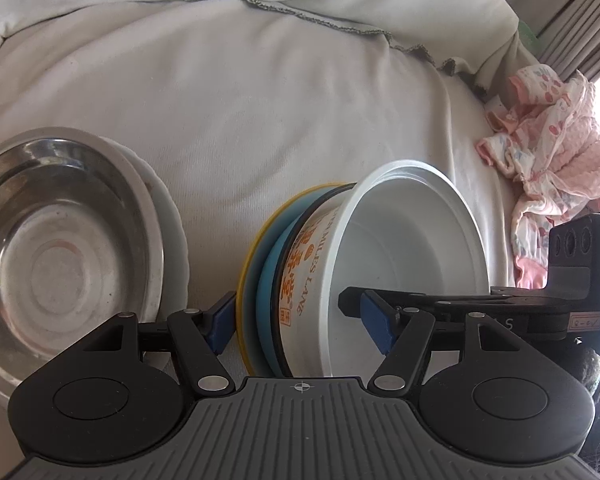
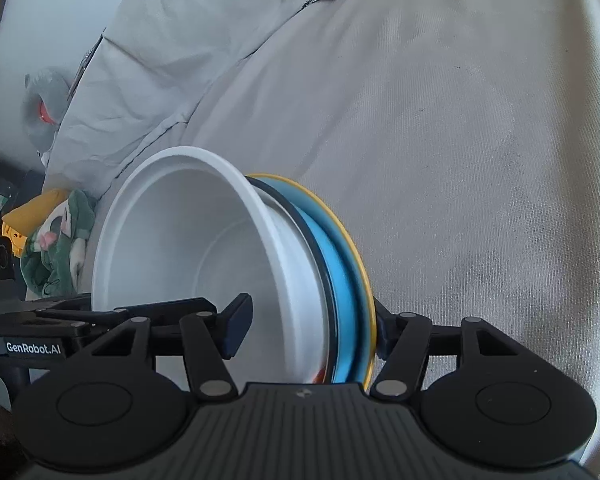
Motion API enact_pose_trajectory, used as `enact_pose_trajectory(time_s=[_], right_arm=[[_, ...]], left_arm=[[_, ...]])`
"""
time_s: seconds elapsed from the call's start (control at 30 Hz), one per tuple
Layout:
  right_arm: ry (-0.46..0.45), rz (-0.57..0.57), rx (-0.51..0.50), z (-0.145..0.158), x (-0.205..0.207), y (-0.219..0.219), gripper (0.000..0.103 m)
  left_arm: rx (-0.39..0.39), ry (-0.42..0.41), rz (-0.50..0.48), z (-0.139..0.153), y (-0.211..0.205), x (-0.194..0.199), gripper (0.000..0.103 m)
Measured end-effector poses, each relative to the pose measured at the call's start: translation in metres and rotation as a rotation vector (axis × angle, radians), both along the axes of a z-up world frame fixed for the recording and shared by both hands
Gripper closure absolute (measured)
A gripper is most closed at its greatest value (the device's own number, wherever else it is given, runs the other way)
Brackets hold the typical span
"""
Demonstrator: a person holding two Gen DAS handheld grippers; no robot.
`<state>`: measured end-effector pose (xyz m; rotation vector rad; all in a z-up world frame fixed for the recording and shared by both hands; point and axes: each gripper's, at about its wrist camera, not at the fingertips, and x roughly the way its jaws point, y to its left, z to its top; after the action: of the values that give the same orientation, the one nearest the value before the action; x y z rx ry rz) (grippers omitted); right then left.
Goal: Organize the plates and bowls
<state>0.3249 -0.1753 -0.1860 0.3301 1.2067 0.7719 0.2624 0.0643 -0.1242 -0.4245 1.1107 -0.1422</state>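
A nested stack stands tilted on its side on the white-covered couch: a white bowl with orange lettering, inside a blue bowl, backed by a yellow plate. My left gripper is shut on the stack, with one pad inside the white bowl and the other against the yellow plate. My right gripper clamps the same white bowl and yellow plate from the opposite side. Its finger reaches into the bowl in the left wrist view.
A steel bowl rests in a white plate at the left. Pink clothing lies at the couch's right end, with curtains behind. A green and yellow soft toy lies at the other end. The couch cover stretches bare beyond the stack.
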Motion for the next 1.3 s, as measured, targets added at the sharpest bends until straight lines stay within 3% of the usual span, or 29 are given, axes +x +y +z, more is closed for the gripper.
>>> enact_pose_trajectory(time_s=[0.37,0.7,0.9,1.13,1.3], right_arm=[[0.008,-0.013,0.016,-0.006,0.004,-0.008,0.042],[0.002,-0.047,0.021,-0.001,0.014,-0.009,0.042],[-0.012,-0.036,0.001,0.002,0.012,-0.008,0.043],[0.037,-0.051,-0.064,0.001,0.016,-0.009,0.043],[0.052,-0.055,-0.056,-0.002,0.015,-0.011,0.043]], left_arm=[[-0.007,0.004,0.008,-0.001,0.001,0.005,0.033],[-0.135,0.054,0.031,-0.008,0.024,0.023,0.033],[-0.103,0.059,0.001,-0.010,0.019,0.021,0.033],[-0.109,0.090,-0.009,-0.008,0.021,0.028,0.033],[-0.082,0.118,-0.023,-0.008,0.016,0.033,0.032]])
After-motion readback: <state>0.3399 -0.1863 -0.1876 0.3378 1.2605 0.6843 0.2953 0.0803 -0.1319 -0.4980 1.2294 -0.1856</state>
